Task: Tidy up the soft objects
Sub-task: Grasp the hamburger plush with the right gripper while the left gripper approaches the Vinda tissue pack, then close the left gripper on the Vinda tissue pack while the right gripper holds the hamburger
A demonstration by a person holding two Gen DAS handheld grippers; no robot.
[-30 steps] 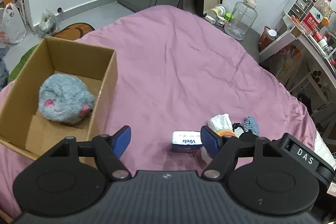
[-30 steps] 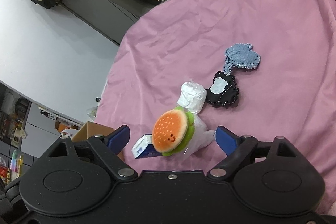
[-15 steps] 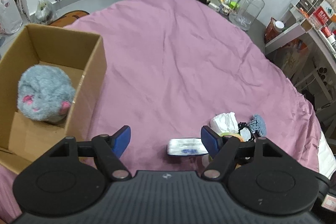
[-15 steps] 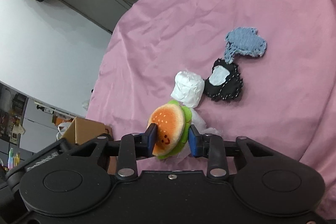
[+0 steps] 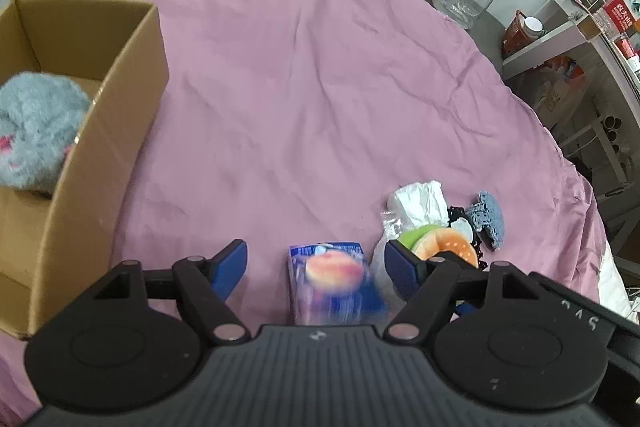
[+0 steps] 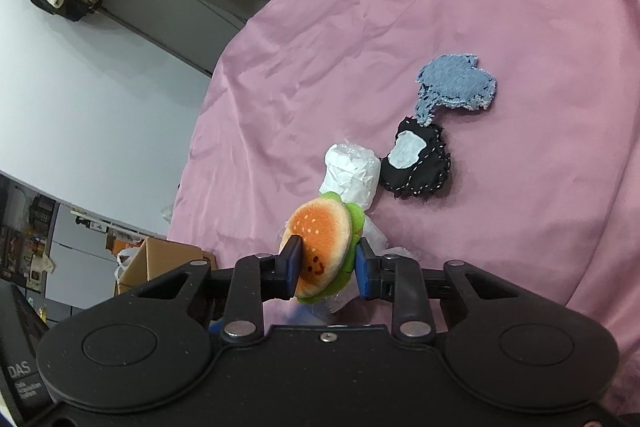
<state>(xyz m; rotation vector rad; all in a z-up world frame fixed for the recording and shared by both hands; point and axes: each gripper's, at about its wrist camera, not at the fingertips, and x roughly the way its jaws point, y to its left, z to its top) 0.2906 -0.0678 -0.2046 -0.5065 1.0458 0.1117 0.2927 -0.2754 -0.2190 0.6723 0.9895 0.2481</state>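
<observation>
Right wrist: right tongs (image 6: 326,269) pinch burger plush (image 6: 322,247) over pink sheet (image 6: 440,7) (left tongs (image 5: 316,269) agape).

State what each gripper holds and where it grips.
Right gripper pinches the burger plush across its bun faces, near the lower edge. Left gripper holds nothing, open around the tissue pack.

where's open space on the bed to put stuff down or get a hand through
The pink bedsheet is bare between the cardboard box and the far bed edge. It is crowded near the grippers: tissue pack, burger plush, white wrapped bundle, black patch and blue patch sit close together. The box holds a grey plush.
</observation>
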